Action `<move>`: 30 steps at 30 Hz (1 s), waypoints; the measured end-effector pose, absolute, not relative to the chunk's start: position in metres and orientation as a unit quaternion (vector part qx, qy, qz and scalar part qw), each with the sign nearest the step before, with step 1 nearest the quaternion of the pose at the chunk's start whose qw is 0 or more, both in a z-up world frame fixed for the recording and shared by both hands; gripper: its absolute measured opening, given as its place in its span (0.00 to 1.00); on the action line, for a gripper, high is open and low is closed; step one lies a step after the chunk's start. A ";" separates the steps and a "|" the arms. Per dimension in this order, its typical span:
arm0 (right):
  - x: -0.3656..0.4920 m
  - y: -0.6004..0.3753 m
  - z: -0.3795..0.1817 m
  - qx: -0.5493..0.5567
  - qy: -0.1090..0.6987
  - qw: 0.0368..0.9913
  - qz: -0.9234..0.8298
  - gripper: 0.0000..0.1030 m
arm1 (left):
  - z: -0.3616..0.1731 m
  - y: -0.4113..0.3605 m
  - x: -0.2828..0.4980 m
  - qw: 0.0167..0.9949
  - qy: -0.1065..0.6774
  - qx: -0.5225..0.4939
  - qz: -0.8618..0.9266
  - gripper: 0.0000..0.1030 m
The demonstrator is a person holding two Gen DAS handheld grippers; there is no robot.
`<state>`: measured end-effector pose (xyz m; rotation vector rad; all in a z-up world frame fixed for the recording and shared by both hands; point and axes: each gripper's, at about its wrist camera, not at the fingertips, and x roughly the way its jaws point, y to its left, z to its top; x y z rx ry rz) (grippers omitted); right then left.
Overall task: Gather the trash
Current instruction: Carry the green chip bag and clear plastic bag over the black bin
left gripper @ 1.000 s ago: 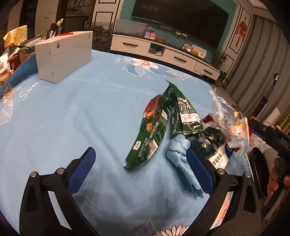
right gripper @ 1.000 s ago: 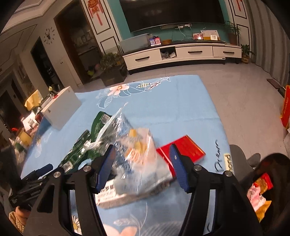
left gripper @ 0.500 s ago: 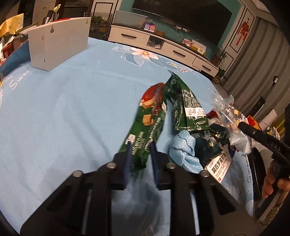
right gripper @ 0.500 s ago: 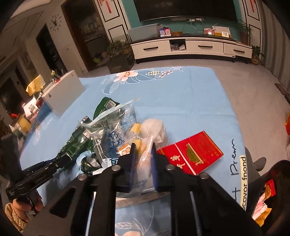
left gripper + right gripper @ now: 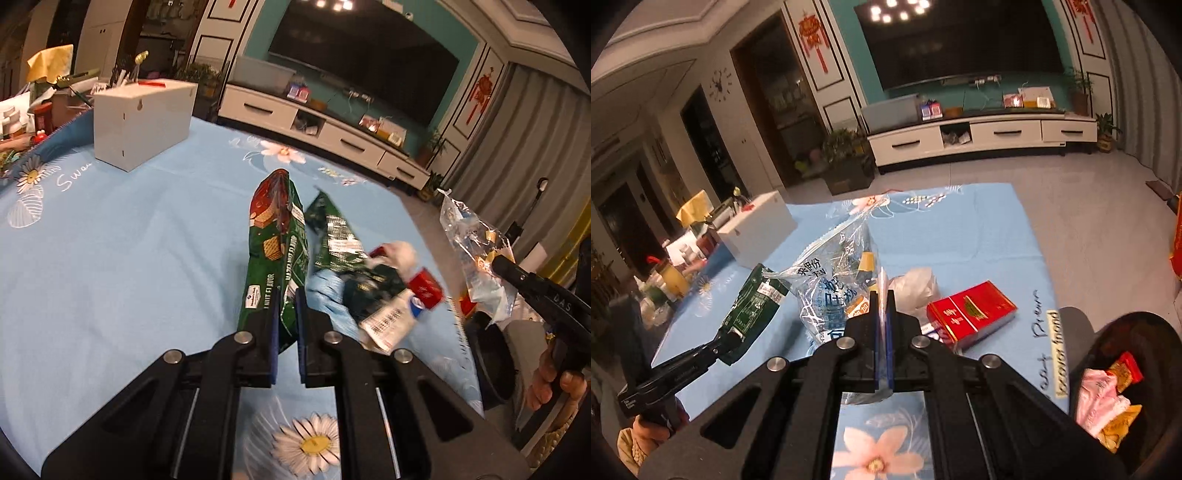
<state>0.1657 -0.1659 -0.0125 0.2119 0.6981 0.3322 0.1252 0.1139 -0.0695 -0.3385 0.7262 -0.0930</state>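
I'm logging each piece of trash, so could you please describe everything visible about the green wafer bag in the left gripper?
The wafer bag is a long, glossy green foil-like pack with a red top end, wafer pictures and white lettering. It looks flattened and creased. The left gripper is shut on its near end, and the bag stretches away over the blue cloth; whether its far end still touches the cloth is unclear. A second green bag lies close on its right.
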 end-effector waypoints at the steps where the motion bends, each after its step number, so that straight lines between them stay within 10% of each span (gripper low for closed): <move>1: 0.161 -0.168 -0.011 0.103 0.339 0.922 0.159 0.04 | -0.067 0.111 0.117 0.921 0.350 -0.164 -0.051 0.09; 30: 0.058 -0.271 0.009 0.138 0.317 0.937 0.045 0.04 | -0.015 -0.016 0.049 0.927 0.318 -0.063 -0.189 0.09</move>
